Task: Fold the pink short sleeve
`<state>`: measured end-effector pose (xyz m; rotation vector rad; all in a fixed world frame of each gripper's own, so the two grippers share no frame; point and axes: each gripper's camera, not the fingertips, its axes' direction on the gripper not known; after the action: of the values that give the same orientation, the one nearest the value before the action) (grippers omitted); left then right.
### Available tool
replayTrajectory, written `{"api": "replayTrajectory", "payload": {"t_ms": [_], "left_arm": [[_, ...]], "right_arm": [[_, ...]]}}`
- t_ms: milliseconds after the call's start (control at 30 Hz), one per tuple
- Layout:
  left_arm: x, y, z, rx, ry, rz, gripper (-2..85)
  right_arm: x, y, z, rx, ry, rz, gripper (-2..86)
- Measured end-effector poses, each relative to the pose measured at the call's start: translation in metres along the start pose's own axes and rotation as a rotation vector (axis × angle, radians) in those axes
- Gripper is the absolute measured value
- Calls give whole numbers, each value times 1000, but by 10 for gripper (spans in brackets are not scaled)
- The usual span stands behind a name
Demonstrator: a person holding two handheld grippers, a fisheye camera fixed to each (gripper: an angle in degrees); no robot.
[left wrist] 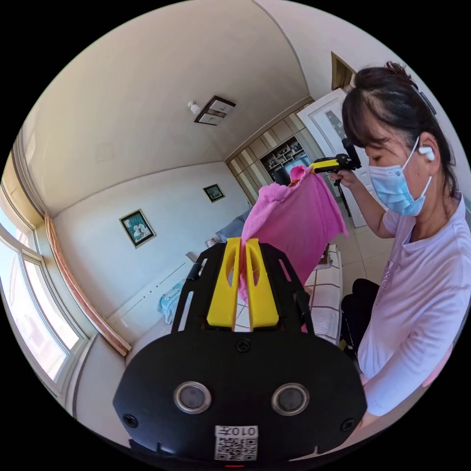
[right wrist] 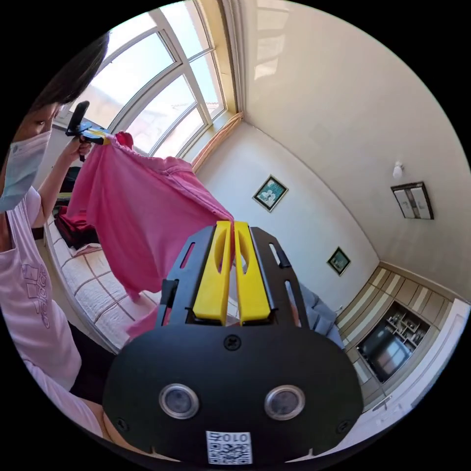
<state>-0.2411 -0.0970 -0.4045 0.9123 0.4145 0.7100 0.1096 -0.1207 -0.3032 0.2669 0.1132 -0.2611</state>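
The pink short sleeve [left wrist: 294, 221] hangs in the air between the two grippers, stretched by its upper edge, and its lower part falls toward the bed [right wrist: 93, 289] with the checked cover under it. The left gripper [left wrist: 243, 243] has its yellow jaws nearly closed, with a corner of the pink cloth pinched between them. The right gripper [right wrist: 229, 226] is in the same state, jaws almost together on the other corner of the upper edge. In each view the other gripper is seen far away in the person's hand [left wrist: 346, 177], also biting the cloth. The step in hand seems to be to spread the garment before it is laid down. To do it well, I think both grippers should stay at equal height and pull gently apart, so the edge becomes straight and wrinkles fall out. Then lower it slowly onto the bed, bottom hem first, without loosening the grip too early.
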Motion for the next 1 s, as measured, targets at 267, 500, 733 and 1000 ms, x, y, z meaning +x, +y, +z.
{"api": "replayTrajectory", "payload": {"t_ms": [267, 500, 733, 1000], "left_arm": [[-31, 12, 44, -128, 116, -69, -1], [-142, 130, 243, -349, 355, -388, -1], [-252, 16, 229, -142, 2, -314, -1], [-190, 40, 210, -134, 192, -140, -1]], "right_arm": [[11, -9, 37, -5, -149, -27, 16], [-14, 22, 295, -354, -391, 33, 13], [86, -79, 344, -87, -247, 321, 12], [75, -22, 322, -33, -383, 242, 14]]}}
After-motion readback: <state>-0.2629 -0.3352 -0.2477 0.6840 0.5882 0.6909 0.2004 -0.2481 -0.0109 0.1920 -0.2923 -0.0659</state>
